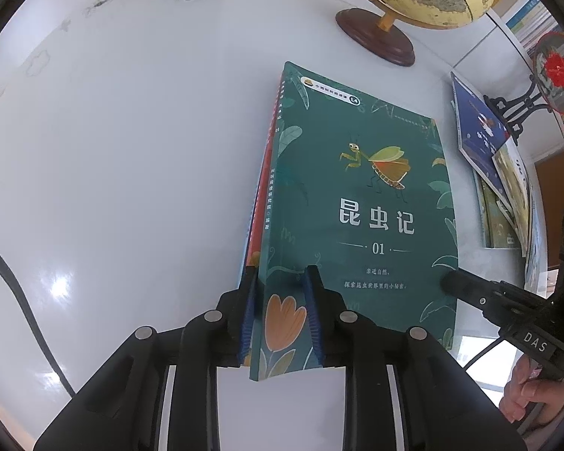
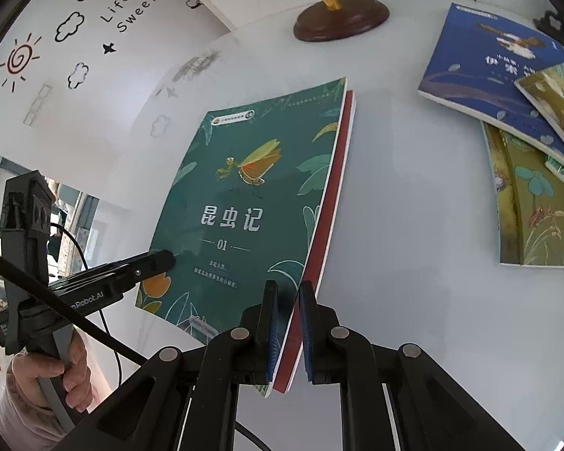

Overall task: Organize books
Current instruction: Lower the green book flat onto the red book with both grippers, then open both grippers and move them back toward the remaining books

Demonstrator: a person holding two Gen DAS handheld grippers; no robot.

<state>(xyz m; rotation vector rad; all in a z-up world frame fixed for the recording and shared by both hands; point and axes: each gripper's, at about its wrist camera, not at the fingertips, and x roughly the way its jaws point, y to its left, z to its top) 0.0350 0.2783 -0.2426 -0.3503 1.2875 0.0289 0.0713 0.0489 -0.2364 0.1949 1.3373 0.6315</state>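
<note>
A green book with a mantis on its cover (image 1: 368,195) lies on top of a red book (image 2: 334,188) as a stack of two over the white table (image 1: 131,150). My right gripper (image 2: 287,285) is shut on the stack's near right edge, one pad on the green cover and one under the red book. My left gripper (image 1: 281,272) straddles the near spine corner. Its pads stand wider apart than the stack is thick, so the cover slants across the gap. In the right wrist view, one of the left gripper's fingers (image 2: 158,261) rests over the green cover (image 2: 244,195).
A globe on a brown wooden base (image 2: 342,18) stands behind the stack. Loose books lie to the right, a blue one (image 2: 481,67) over yellow-green ones (image 2: 537,218). A black ornament stand (image 1: 519,109) is at the far right. A black cable (image 1: 11,282) crosses the table's left.
</note>
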